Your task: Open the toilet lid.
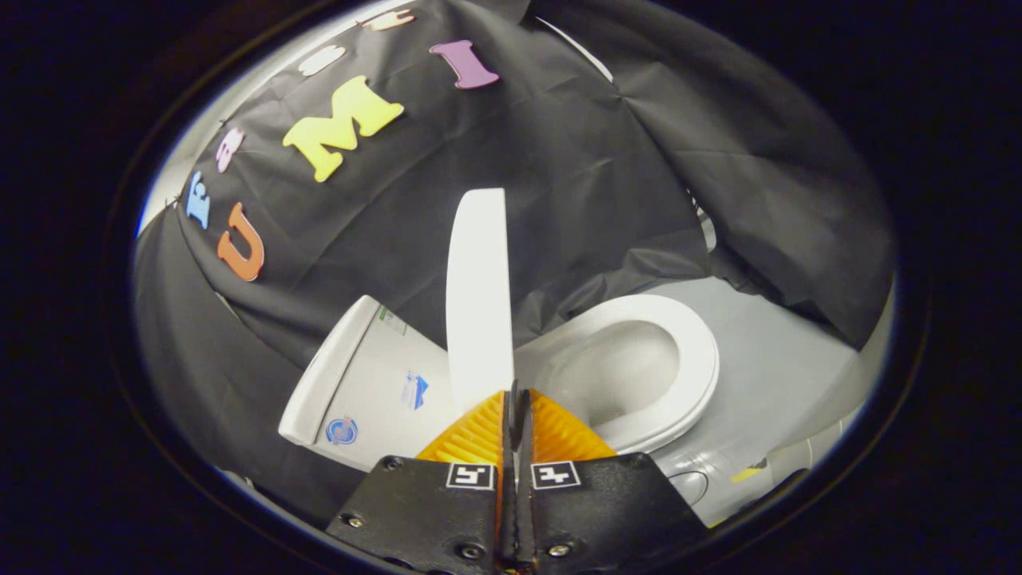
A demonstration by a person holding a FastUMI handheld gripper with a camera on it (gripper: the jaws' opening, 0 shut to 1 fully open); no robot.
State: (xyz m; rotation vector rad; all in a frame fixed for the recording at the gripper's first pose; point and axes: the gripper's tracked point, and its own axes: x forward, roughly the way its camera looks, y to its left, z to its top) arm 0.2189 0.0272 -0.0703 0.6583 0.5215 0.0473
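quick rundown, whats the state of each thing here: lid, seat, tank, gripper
toilet lid: raised, standing on edge just ahead of the fingertips
toilet seat: down on the bowl, bowl open to view
tank: its cover on, beside the raised lid
gripper: fingers closed together, tips at the lid's near edge; whether they pinch it is hard to tell

The white plastic toilet lid [477,295] stood raised on edge just ahead of the gripper [513,397], whose fingers were pressed together with nothing between them. The white ceramic cistern [367,383] lay left of the lid, the oval white toilet seat [695,351] right, over the bowl [615,375].
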